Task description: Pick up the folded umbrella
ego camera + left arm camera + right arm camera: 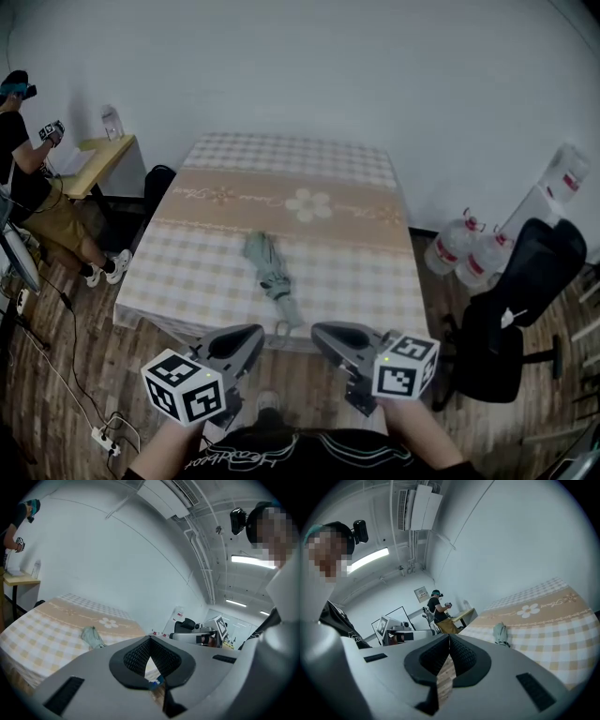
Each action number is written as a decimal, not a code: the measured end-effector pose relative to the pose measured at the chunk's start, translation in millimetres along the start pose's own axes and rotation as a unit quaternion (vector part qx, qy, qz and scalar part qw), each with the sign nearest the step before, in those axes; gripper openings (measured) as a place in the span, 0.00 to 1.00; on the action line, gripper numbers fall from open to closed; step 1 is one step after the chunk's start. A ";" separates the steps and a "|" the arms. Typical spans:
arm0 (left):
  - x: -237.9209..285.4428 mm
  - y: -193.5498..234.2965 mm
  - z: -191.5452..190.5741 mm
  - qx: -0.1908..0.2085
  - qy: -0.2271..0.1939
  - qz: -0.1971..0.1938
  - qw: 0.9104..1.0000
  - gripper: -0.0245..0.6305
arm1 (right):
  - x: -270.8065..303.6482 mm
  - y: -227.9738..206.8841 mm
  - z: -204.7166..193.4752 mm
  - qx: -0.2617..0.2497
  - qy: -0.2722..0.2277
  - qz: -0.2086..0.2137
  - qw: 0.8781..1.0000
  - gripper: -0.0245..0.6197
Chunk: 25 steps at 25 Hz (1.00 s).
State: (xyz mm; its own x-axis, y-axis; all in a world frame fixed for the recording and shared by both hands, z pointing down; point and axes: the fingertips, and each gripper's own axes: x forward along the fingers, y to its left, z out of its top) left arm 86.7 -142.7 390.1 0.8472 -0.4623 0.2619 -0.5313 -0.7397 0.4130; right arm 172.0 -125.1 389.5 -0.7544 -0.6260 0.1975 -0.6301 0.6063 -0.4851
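Note:
The folded umbrella point(270, 273), pale green, lies on the checked tablecloth near the table's point(328, 178) front edge, its strap end toward me. Both grippers hover just short of that edge, below the umbrella in the head view and apart from it. My left gripper point(255, 334) sits to its lower left and my right gripper point(319, 331) to its lower right. The left gripper view shows its jaws point(150, 640) meeting at the tip with nothing between them, the umbrella point(93, 637) lying ahead to the left. In the right gripper view the jaws point(449, 637) are likewise shut and empty, the umbrella point(501, 633) ahead to the right.
A black office chair point(511, 309) stands right of the table, with large water bottles point(464, 248) behind it. At the far left a person point(28, 178) stands by a small wooden desk point(98, 155). Cables and a power strip point(101, 436) lie on the wooden floor at left.

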 end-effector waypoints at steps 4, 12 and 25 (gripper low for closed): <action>4.9 32.5 11.3 -0.009 0.003 -0.005 1.000 0.03 | 28.2 -22.5 12.1 0.003 0.011 -0.029 1.000 0.06; 9.3 103.3 27.4 -0.032 0.003 0.000 0.999 0.03 | 91.4 -61.4 23.8 -0.003 0.049 -0.065 0.997 0.20; 6.1 193.4 51.1 -0.052 -0.007 0.011 0.999 0.03 | 174.4 -128.8 32.7 -0.044 0.107 -0.146 0.982 0.47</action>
State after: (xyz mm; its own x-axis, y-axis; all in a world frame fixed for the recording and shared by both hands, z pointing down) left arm -10.8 -313.6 427.0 0.8347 -0.4856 0.2597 -0.5468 -0.6748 0.4956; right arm 127.6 -328.4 458.6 -0.5540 -0.6676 0.4974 -0.8322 0.4616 -0.3073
